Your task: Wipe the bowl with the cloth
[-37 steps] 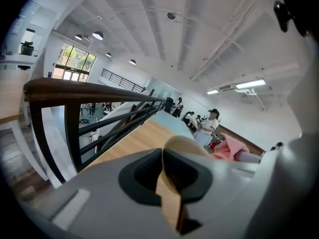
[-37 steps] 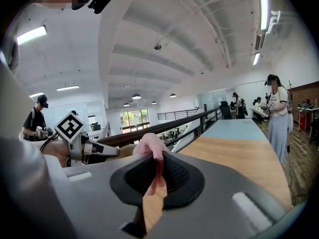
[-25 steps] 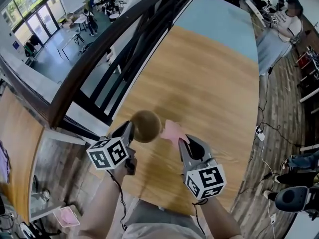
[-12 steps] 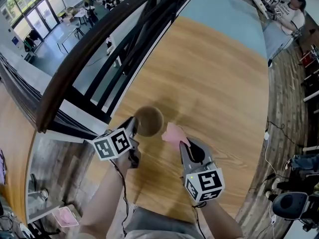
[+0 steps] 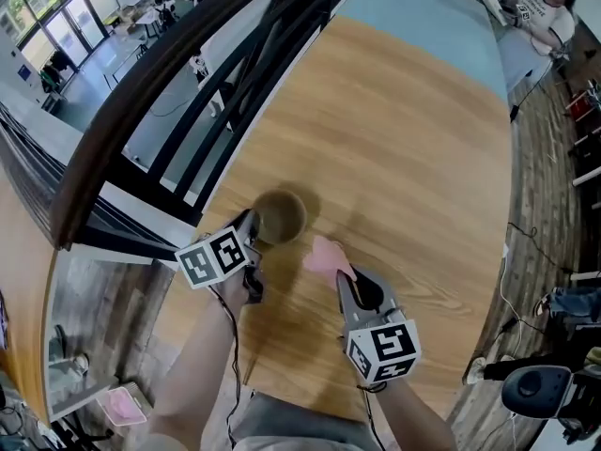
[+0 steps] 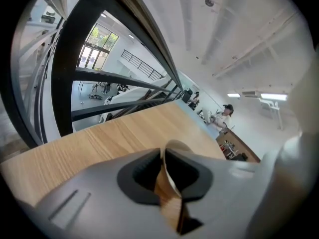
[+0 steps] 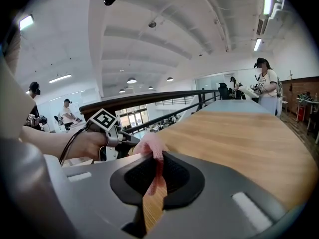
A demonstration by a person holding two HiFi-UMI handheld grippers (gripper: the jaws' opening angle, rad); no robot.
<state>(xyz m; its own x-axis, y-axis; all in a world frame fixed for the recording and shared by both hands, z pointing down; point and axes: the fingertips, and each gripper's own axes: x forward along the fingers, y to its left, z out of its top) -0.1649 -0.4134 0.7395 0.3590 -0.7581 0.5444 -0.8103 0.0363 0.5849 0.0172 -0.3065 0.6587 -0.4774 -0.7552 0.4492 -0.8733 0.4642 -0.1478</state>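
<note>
A small brown bowl sits low at the wooden table, near its left edge; whether it rests on the wood I cannot tell. My left gripper grips its near rim. In the left gripper view the thin bowl wall runs between the jaws of the left gripper, which have just been opening slightly but still touch it. A pink cloth bunches out of my right gripper, just right of the bowl. In the right gripper view the cloth is pinched in the right gripper.
A dark railing runs along the table's left edge with a drop to a lower floor behind it. People stand at the table's far end. Bare wood stretches ahead and to the right of the bowl.
Both grippers have come down toward the table, bringing the bowl and the cloth lower. The bowl and cloth stay side by side.
</note>
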